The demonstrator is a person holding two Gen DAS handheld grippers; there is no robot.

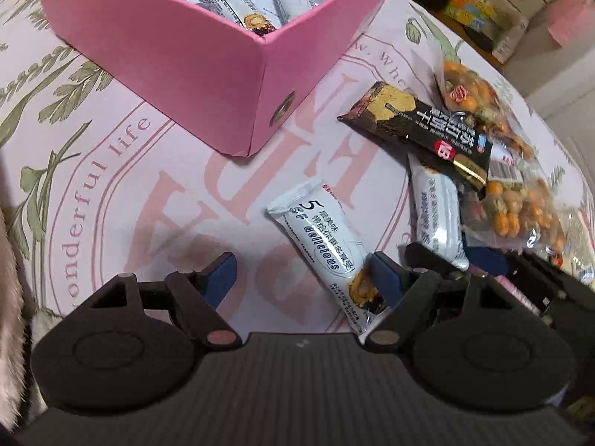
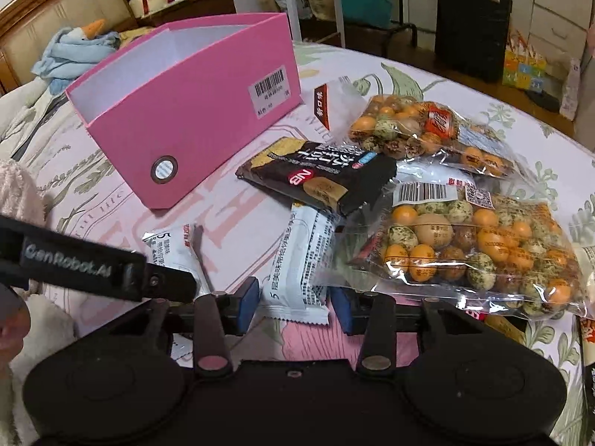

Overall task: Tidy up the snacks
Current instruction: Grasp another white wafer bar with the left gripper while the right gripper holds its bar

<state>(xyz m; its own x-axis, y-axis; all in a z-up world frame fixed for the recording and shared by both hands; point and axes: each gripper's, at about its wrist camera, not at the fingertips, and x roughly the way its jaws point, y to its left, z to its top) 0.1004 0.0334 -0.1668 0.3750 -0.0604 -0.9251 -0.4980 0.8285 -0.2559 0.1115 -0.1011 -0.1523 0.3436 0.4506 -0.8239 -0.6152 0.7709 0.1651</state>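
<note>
A pink box (image 1: 178, 63) stands on the printed cloth and holds white snack bars (image 1: 238, 3); it also shows in the right wrist view (image 2: 193, 111). My left gripper (image 1: 303, 273) is open around the lower end of a white bar (image 1: 321, 238) lying flat. My right gripper (image 2: 295, 304) is open, its blue pads either side of the near end of a second white bar (image 2: 306, 256). A black biscuit pack (image 2: 319, 174) lies on that bar's far end. Bags of coated nuts (image 2: 476, 249) lie to the right. The left gripper's arm (image 2: 74, 260) crosses the right view.
A second nut bag (image 2: 420, 130) lies behind the black pack. A black suitcase (image 2: 472, 22) and a wooden headboard (image 2: 55, 11) stand beyond the bed. A blue cloth (image 2: 74, 52) lies behind the box.
</note>
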